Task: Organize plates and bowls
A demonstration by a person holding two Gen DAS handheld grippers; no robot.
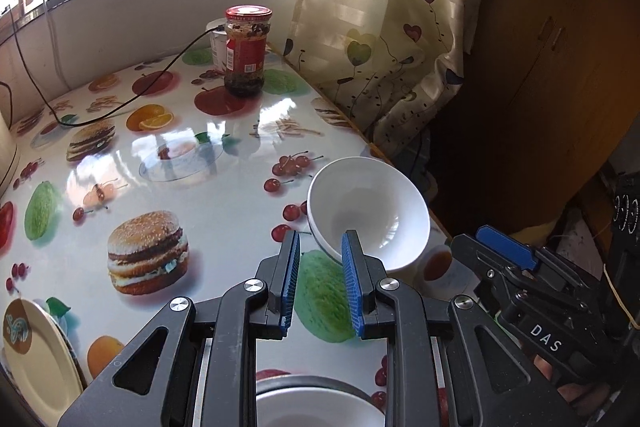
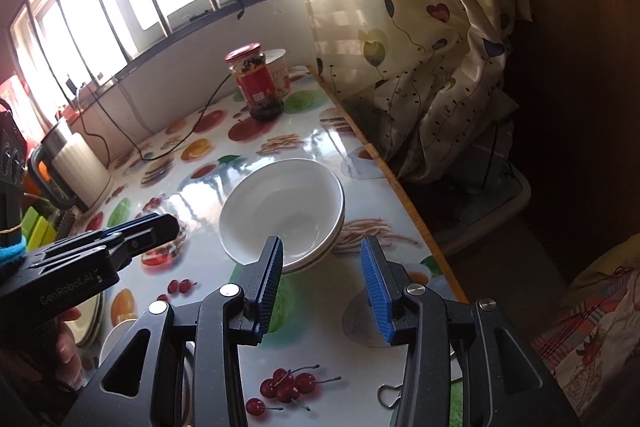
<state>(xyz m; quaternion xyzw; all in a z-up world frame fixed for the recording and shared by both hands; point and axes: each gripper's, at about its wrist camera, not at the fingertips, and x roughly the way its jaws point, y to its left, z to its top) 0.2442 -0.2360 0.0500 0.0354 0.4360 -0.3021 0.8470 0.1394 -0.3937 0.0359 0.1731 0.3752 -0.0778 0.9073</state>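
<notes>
Approaching the stacked white bowls [image 2: 282,213] at frame centre on the worktop [image 2: 320,359] with right gripper [image 2: 322,281] spread and empty, left gripper [image 1: 320,281] narrowly parted and empty, aligning one finger inside the near rim.

Two nested white ceramic bowls [image 2: 282,211] sit on the fruit-printed glossy surface [image 1: 224,131] near its right edge. Behind them stands a red-lidded glass jar [image 1: 246,51], with a white tub [image 2: 282,71] just behind it. A cream round plate [image 1: 38,351] lies far left.
</notes>
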